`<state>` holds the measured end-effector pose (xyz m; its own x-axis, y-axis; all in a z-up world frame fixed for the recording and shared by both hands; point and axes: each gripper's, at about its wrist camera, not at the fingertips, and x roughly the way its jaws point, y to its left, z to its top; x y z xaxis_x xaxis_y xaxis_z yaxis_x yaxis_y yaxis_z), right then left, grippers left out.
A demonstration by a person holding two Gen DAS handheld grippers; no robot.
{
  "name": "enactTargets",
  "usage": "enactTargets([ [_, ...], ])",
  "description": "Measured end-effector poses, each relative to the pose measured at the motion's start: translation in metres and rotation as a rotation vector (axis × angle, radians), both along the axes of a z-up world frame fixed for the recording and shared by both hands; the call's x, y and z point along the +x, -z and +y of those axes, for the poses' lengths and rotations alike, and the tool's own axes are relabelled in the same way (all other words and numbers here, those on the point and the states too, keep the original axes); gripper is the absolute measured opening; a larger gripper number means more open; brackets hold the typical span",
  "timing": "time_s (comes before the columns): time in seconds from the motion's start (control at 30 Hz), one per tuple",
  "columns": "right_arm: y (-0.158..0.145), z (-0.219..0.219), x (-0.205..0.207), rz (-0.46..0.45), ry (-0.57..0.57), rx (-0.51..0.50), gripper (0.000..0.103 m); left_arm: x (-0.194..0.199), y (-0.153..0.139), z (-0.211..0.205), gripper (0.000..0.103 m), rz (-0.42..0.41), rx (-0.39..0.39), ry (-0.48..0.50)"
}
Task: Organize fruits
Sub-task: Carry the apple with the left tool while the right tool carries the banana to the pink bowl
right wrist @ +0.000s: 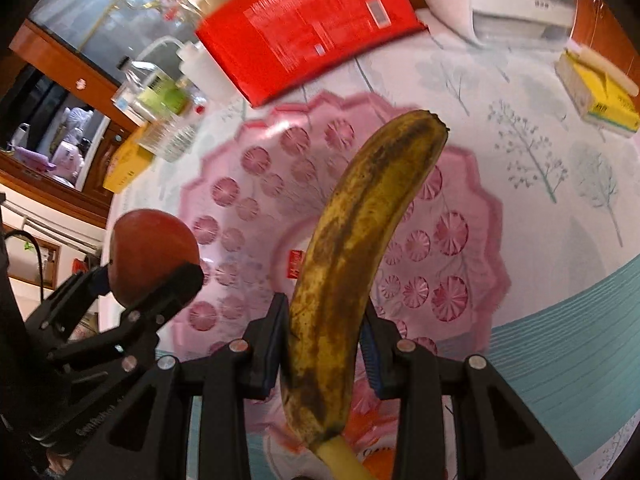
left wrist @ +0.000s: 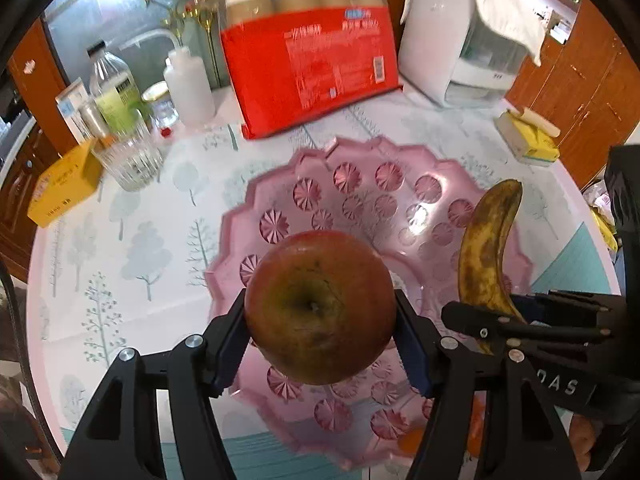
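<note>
Pink plate (left wrist: 280,184) on the table is bare; nothing placed yet. Left gripper (left wrist: 320,340) clamps the apple (left wrist: 320,306) half-wide above it, right gripper (right wrist: 324,344) pinches the banana (right wrist: 360,240) nearly shut. Both fruits need setting down.

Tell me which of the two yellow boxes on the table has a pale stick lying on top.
The yellow box at the right edge, near the white appliance; the other yellow box, left beside the glass, carries nothing.

Red-green apple (left wrist: 320,308); brown-spotted yellow banana (right wrist: 352,264); pink rosette-patterned plate (left wrist: 360,184).
</note>
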<state>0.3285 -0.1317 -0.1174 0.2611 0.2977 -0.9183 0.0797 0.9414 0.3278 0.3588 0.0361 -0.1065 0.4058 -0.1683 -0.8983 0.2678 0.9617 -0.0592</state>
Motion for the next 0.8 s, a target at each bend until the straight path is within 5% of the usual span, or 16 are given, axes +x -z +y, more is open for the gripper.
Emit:
enactTargets([
  [0.37, 0.037, 0.014, 0.008, 0.051, -0.1, -0.097, 0.034, 0.02, 0.048, -0.004, 0.065, 0.083, 0.023, 0.007],
  [0.67, 0.044, 0.021, 0.013, 0.051, -0.129, -0.136, 0.034, 0.022, 0.049, -0.005, 0.065, 0.086, 0.032, 0.016],
  [0.77, 0.042, 0.025, 0.013, 0.033, -0.15, -0.14, 0.039, 0.018, 0.039, -0.004, 0.09, 0.057, 0.008, 0.008],
  [0.8, 0.038, 0.028, 0.012, 0.01, -0.161, -0.145, 0.048, 0.017, 0.035, -0.003, 0.098, 0.045, -0.002, 0.004],
])
